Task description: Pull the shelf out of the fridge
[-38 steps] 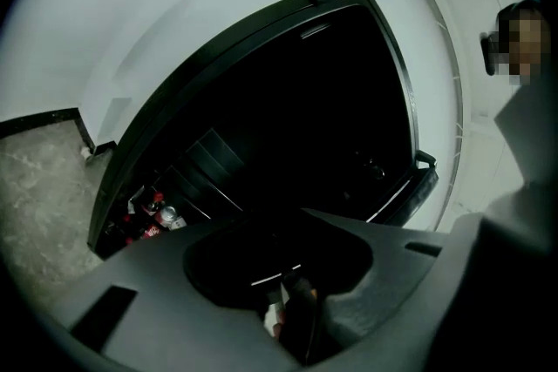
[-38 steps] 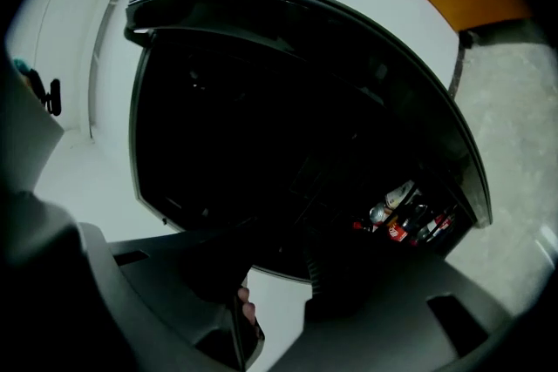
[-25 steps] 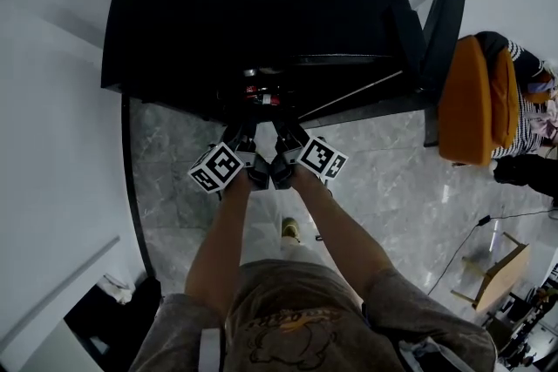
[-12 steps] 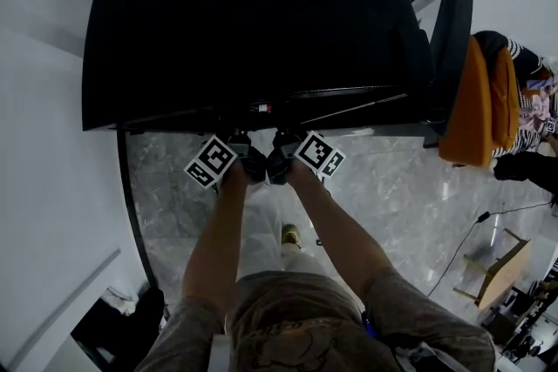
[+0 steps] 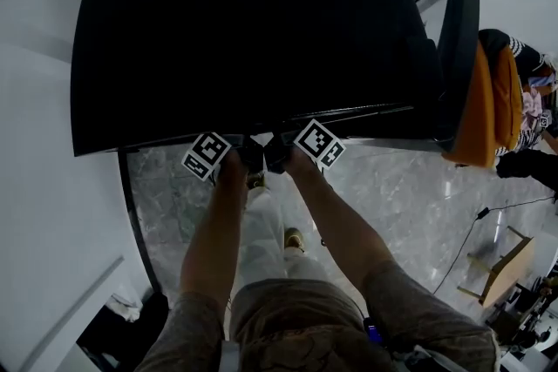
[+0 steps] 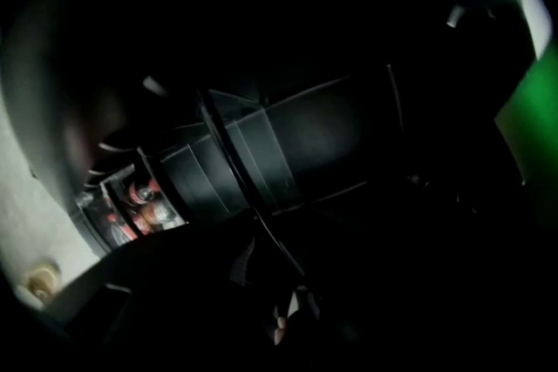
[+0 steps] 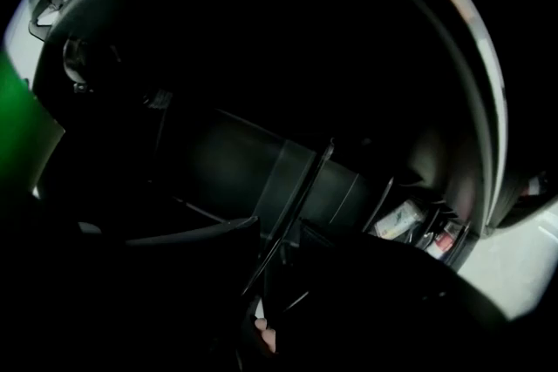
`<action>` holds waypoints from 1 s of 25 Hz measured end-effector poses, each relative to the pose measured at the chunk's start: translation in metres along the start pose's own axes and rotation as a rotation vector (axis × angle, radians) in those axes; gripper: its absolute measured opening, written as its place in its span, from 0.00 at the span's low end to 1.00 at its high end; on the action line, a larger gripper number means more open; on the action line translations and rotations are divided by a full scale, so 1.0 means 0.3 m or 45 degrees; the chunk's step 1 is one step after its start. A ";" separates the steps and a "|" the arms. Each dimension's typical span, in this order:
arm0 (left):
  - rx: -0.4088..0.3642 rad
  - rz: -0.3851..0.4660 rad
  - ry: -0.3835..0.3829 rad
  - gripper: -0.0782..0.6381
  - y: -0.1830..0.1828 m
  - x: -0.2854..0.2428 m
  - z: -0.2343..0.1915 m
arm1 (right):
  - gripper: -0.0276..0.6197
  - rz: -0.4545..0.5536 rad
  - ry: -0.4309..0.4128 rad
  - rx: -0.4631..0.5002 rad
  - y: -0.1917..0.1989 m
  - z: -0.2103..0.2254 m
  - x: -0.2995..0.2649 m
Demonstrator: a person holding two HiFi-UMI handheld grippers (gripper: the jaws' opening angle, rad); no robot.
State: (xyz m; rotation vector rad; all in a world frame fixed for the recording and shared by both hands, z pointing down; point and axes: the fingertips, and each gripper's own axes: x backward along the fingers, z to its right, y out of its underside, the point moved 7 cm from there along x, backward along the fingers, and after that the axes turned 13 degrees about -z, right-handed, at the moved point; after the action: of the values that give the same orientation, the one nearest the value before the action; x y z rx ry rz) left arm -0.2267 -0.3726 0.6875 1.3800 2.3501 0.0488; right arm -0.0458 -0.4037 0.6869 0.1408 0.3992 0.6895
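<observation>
Grey marble floor (image 5: 392, 187) spreads below a black fridge (image 5: 244, 22) (its door (image 5: 458, 48) stands open on the right). At its front the left gripper (image 5: 251, 151) and right gripper (image 5: 275, 151) sit side by side, each pinched narrowly on the thin shelf (image 6: 240, 179), seen edge-on inside the dark cabinet

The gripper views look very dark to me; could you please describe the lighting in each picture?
Left gripper view: nearly black, only the red-and-silver containers at lower left catch light; strong fisheye vignette. Right gripper view: equally underexposed, a thin dark shelf edge barely outlined. Head view: evenly lit, but the glossy black fridge top shows no detail, and its edges bow.
</observation>
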 end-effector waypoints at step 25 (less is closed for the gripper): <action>0.134 0.146 0.143 0.16 -0.072 -0.042 -0.048 | 0.16 0.210 0.050 -0.050 -0.056 0.033 -0.069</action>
State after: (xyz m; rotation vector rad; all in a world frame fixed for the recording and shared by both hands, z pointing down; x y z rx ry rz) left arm -0.2446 -0.3917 0.6998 1.6007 2.3923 0.0363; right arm -0.0463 -0.4299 0.6982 0.1238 0.4146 0.8631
